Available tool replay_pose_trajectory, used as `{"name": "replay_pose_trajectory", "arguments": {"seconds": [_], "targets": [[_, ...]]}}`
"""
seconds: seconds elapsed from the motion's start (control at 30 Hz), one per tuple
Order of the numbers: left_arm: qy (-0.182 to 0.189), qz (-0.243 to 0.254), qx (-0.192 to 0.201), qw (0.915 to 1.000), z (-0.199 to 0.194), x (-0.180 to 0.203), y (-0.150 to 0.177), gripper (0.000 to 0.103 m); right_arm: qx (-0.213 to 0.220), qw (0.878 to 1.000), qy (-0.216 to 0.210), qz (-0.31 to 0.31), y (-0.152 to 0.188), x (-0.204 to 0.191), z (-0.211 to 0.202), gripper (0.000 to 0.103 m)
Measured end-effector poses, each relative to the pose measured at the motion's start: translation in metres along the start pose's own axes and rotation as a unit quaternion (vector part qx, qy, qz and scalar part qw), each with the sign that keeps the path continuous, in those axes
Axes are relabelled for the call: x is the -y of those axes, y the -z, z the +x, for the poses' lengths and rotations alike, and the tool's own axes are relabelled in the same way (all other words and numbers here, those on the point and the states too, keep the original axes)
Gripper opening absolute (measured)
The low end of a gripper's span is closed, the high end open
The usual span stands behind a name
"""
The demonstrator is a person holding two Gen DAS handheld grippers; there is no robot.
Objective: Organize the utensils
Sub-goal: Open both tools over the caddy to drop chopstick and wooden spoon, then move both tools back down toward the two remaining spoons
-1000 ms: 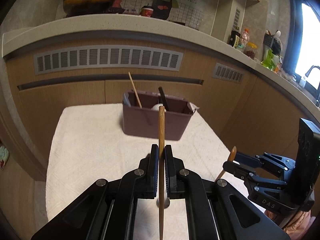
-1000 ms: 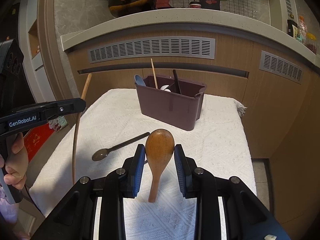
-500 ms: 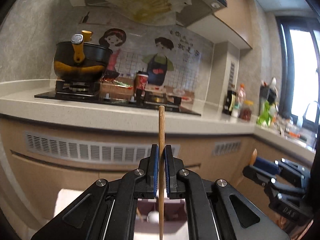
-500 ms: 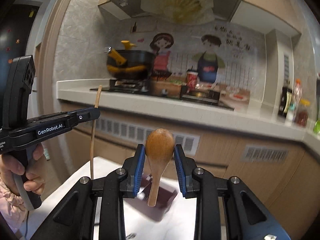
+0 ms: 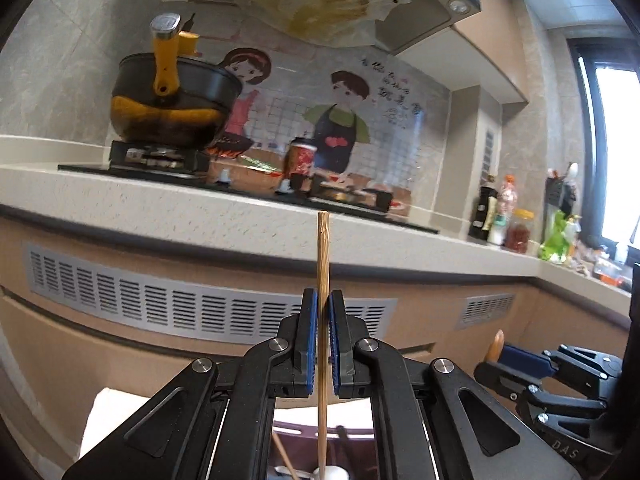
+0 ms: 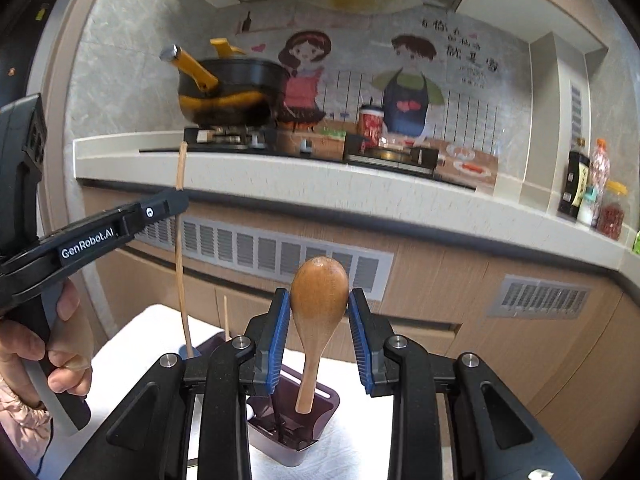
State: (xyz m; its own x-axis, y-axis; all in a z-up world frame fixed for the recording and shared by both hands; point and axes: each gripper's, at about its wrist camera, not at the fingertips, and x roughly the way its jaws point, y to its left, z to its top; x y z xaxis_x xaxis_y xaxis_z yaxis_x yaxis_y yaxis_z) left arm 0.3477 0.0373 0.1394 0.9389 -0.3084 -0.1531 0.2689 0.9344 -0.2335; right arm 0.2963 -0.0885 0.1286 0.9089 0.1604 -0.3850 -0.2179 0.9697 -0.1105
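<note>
Meanwhile, the left gripper clamps an upright chopstick, its lower end hanging over the bin on the white cloth. Just beside it, the right gripper pinches a wooden spoon by its bowl, handle pointing down into the same bin below the kitchen counter.

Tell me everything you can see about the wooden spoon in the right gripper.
The wooden spoon is smooth, glossy, mid-brown wood with an oval bowl and a short tapering handle. It stands upright, bowl on top, handle pointing down. The right gripper pinches the bowl's two edges between its blue pads. The handle's end hangs free above the dark purple utensil bin on the white cloth. Nothing else touches it. From the left wrist view, only its tip shows.
</note>
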Motion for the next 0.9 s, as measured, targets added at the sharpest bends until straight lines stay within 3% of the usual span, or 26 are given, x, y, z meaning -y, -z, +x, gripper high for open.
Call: {"name": "replay_pose_trajectory", "arguments": {"seconds": [0.27,0.4,0.43,0.47,0.5,0.53,0.67,0.73,0.9], "targets": [[-0.006,-0.006,-0.05,0.9987,0.038,-0.015,0.041,0.006,-0.05,0.999,-0.009,0.01,0.024,-0.003,0.041,0.027],[0.011,-0.012,-0.111,0.9937,0.05,-0.02,0.067,0.01,-0.089,0.995,-0.033,0.011,0.042,-0.009,0.059,0.031],[0.013,-0.013,-0.125,0.9919,0.052,-0.022,0.072,0.017,-0.1,0.994,-0.043,0.015,0.046,-0.009,0.064,0.04],[0.015,-0.015,-0.137,0.9903,0.052,-0.024,0.076,0.031,-0.107,0.993,-0.048,0.018,0.048,-0.01,0.067,0.048],[0.014,-0.018,-0.146,0.989,0.05,-0.026,0.08,0.038,-0.113,0.992,-0.05,0.023,0.052,-0.01,0.069,0.067],[0.01,-0.022,-0.155,0.9877,0.046,-0.029,0.084,0.046,-0.112,0.992,-0.049,0.027,0.056,-0.01,0.068,0.076],[-0.015,-0.011,-0.182,0.9831,0.021,-0.039,0.1,0.052,-0.112,0.993,-0.029,0.015,0.067,-0.015,0.055,0.078],[-0.029,-0.006,-0.204,0.9786,0.01,-0.042,0.109,0.057,-0.111,0.994,-0.022,0.013,0.073,-0.018,0.047,0.089],[-0.046,-0.012,-0.275,0.9603,-0.025,-0.056,0.15,0.058,-0.117,0.993,0.007,-0.023,0.095,-0.037,0.023,0.103]]}}
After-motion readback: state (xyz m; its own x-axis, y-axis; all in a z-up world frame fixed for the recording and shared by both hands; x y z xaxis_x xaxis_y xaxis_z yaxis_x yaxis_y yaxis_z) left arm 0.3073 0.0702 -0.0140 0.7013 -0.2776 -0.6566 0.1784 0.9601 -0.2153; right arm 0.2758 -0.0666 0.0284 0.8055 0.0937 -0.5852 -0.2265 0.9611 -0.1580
